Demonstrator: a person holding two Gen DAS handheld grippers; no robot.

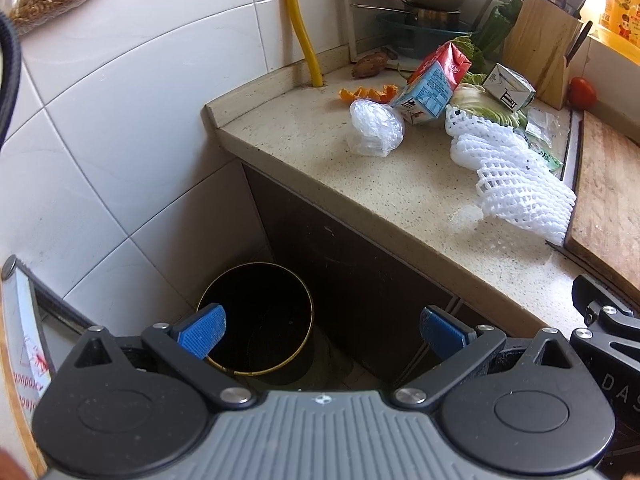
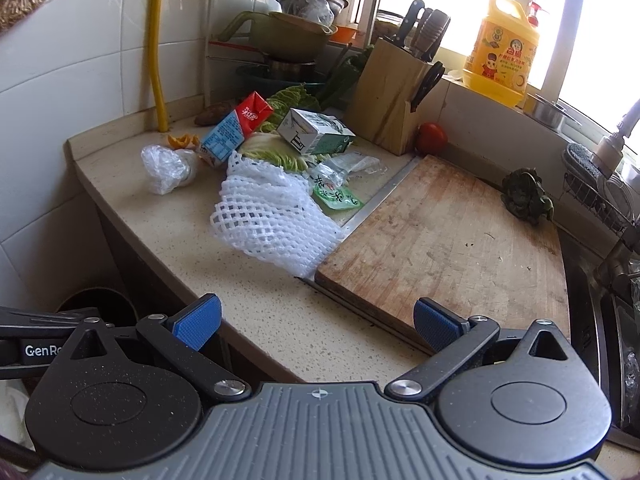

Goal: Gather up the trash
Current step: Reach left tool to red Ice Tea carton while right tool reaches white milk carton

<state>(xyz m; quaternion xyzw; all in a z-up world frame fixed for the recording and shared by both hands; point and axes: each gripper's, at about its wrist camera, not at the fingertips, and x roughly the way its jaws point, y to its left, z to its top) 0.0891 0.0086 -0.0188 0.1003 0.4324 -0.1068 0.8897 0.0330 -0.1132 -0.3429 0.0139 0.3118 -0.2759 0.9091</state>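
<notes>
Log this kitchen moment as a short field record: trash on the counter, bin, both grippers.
bin: dark round trash can on the floor beside the counter, open
counter trash: white foam net, crumpled clear bag, red and blue carton, green and white carton, green wrapper, orange peel
left gripper: open, empty, above the bin
right gripper: open, empty, over the counter edge
</notes>
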